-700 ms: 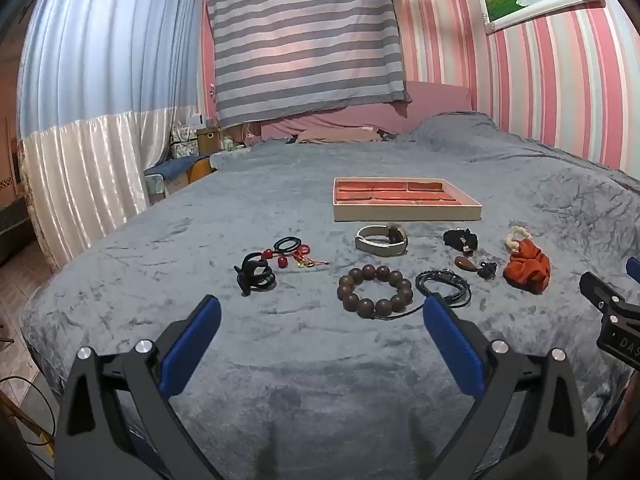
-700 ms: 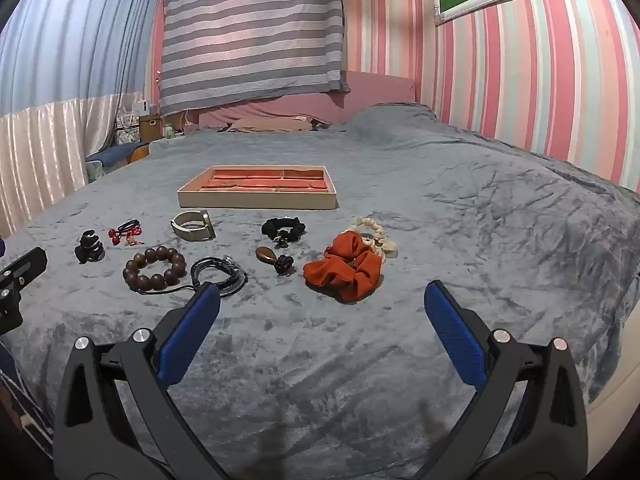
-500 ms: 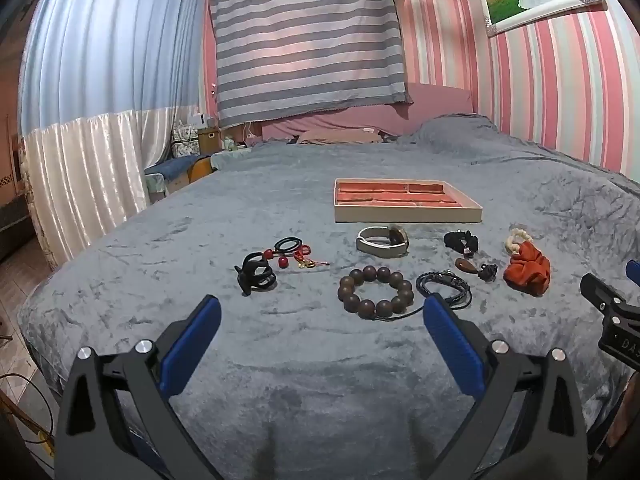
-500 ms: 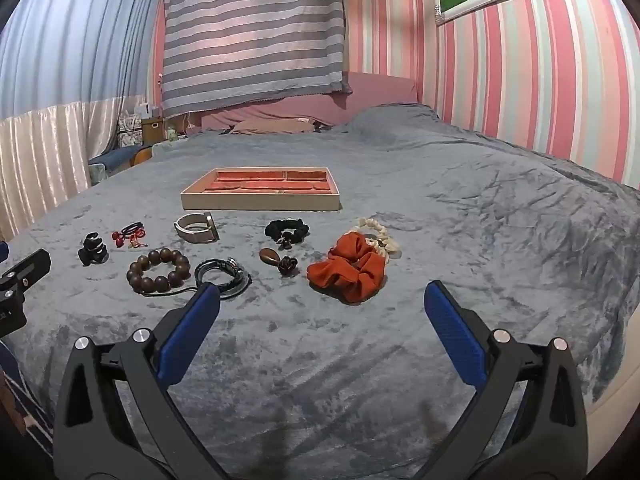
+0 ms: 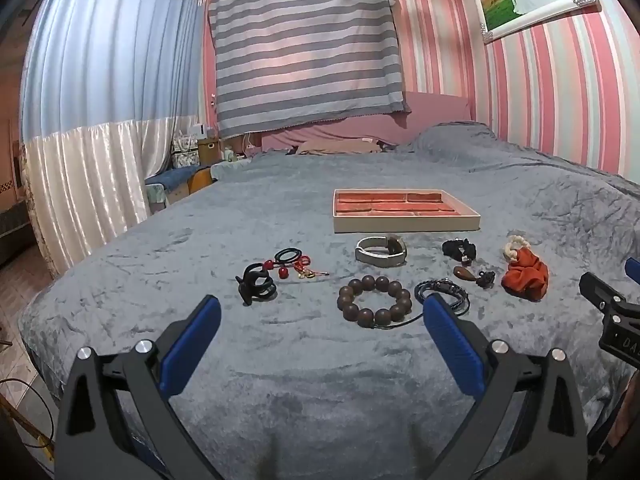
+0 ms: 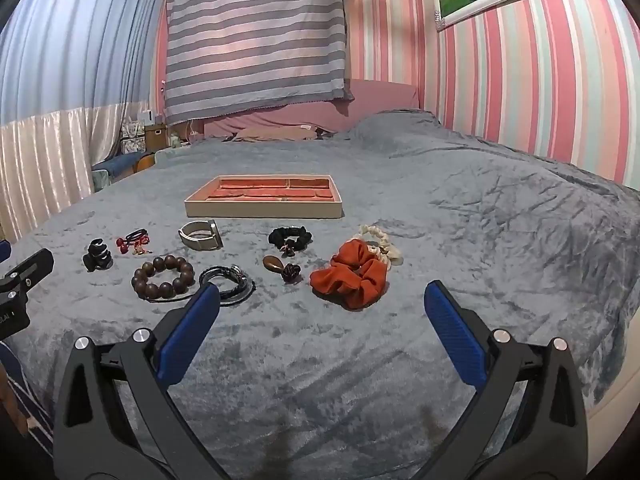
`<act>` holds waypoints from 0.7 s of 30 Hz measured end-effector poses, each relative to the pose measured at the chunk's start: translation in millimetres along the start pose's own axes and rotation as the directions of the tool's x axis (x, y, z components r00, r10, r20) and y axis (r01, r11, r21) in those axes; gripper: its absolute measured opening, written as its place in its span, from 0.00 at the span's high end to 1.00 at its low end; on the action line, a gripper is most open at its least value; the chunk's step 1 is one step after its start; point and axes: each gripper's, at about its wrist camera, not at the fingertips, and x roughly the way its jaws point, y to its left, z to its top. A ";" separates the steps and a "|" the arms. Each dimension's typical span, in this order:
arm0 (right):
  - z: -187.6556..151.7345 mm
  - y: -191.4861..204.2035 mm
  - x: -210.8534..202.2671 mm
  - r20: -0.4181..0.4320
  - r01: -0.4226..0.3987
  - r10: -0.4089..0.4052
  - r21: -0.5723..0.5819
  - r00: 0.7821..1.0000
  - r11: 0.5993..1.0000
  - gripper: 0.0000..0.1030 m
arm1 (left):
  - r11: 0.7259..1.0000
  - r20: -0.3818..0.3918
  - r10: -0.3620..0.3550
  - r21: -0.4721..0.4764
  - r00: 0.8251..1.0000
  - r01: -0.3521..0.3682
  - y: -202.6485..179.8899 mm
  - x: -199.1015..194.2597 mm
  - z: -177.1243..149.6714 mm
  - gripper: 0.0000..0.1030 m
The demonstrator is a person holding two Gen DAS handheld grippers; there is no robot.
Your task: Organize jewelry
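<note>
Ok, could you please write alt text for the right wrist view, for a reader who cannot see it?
The open right gripper hangs above a grey bedspread, its blue jaws holding nothing. Ahead lie an orange scrunchie, a black scrunchie, a brown bead bracelet and other small pieces. Behind them stands an empty compartment tray.

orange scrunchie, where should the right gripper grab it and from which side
Pinch the near puffy fold of the orange scrunchie from above. It lies flat as a soft bunched ring, so a raised fold fits between the fingers. The cream scrunchie touches its far side, so the right gripper, now open, should stay on the near edge.
</note>
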 end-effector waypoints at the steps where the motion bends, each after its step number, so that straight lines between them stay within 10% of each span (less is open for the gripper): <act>1: -0.1 -0.3 -0.5 0.002 0.000 0.000 0.000 1.000 1.000 0.04 | 1.000 0.000 -0.003 0.000 1.000 0.003 -0.1 -0.1 0.7 0.04; 21: 1.4 -2.1 -4.0 0.019 0.002 -0.002 -0.001 1.000 1.000 0.04 | 1.000 0.004 -0.016 -0.001 1.000 0.016 -2.0 -0.5 2.0 0.04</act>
